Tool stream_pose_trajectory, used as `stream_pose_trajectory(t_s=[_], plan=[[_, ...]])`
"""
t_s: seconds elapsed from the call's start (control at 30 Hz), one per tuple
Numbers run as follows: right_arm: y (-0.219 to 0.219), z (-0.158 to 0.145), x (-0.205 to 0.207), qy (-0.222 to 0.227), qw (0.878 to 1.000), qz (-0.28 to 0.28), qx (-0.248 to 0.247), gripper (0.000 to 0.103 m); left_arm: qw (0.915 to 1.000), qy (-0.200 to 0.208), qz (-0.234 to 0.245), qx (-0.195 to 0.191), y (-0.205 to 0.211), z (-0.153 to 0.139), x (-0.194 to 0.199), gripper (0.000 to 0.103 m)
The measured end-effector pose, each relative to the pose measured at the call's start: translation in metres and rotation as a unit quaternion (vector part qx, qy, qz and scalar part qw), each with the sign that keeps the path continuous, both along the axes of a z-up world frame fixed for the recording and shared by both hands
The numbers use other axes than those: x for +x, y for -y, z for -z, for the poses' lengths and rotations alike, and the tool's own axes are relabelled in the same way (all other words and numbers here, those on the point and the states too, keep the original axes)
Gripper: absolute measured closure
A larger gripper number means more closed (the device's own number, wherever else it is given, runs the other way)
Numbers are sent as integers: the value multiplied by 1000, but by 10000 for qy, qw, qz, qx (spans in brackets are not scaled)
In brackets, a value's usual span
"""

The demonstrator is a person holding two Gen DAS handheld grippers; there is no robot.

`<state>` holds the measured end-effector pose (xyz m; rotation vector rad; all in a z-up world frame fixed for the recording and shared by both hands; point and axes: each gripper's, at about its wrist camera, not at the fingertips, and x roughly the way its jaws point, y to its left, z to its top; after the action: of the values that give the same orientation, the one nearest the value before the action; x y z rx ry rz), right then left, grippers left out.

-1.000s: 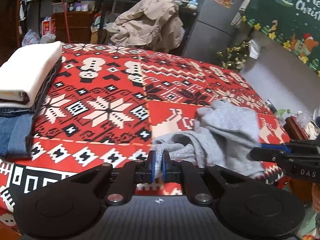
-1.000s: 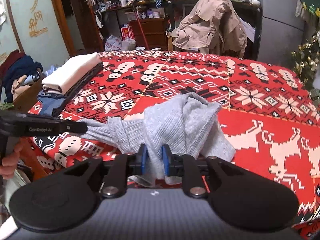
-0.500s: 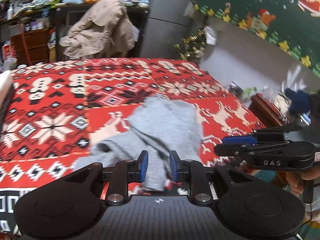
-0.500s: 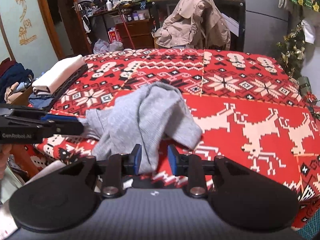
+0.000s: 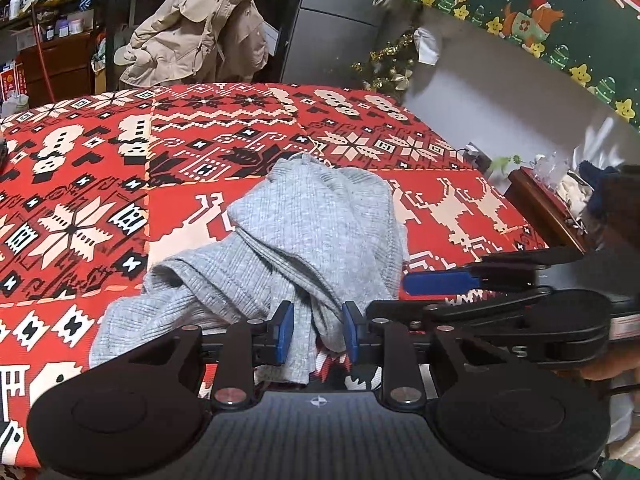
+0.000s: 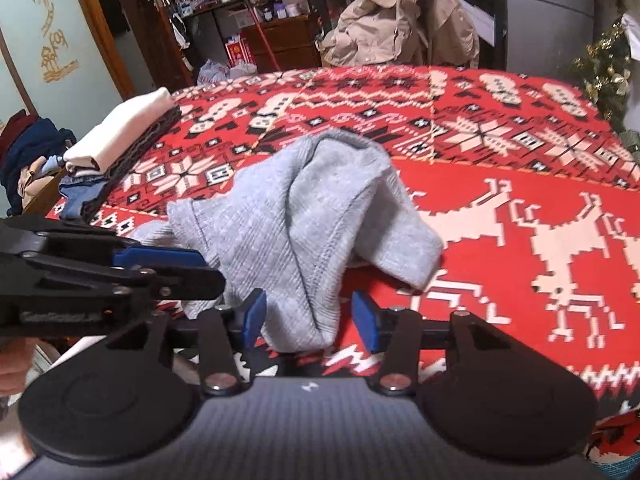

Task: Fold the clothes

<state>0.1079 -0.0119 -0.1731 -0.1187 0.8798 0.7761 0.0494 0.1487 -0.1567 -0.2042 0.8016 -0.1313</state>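
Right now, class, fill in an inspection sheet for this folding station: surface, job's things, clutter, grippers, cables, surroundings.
Surface: red patterned blanket covering the bed.
Job's things: grey sweater, crumpled, near the front edge; folded stack at the left edge, cream piece on top.
Clutter: nothing seen on the blanket.
Grippers: left gripper open, sweater fabric between its jaws; right gripper open, fabric between its jaws, unclamped.
Cables: nothing seen.
Surroundings: beige coat behind the bed; shelves with bottles; Christmas banner on the wall.
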Motion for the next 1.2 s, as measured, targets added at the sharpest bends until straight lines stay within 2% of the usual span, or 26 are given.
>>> stream_pose_trajectory(t_s=[0.13,0.17,0.2,0.23,0.3,0.47,0.63,0.83,1.0,1.1,1.2], plan=[[-6,11,8,-169,9998,90,-17,53,10000,-28,-16,-4,-4,1,0,78],[-5,12,9,-195,9998,96,0,63,10000,-37,-22,-7,-5,1,1,78],[-4,13,10,-219,9997,102,17,86,10000,-45,-31,-15,-5,1,2,78],[-4,12,10,-194,9998,107,-2,91,10000,-42,-40,-31,-6,1,2,78],[-2,7,8,1,9998,176,-91,94,10000,-25,-32,-71,-6,0,3,78],[16,-13,18,441,9973,474,-335,95,9999,39,38,-106,-3,-5,5,78],[60,-27,45,631,9898,1118,-619,95,9998,104,106,-127,1,-12,9,78],[119,-38,78,912,9753,1756,-983,96,9997,122,187,-52,5,-15,19,78],[150,-40,102,1280,9578,2143,-1426,96,9996,75,262,-46,11,-17,29,77],[168,-32,119,1262,9487,2416,-1602,96,9993,112,349,-56,15,-22,33,73],[183,-19,129,972,9510,2501,-1536,96,9990,195,398,-97,17,-30,41,71]])
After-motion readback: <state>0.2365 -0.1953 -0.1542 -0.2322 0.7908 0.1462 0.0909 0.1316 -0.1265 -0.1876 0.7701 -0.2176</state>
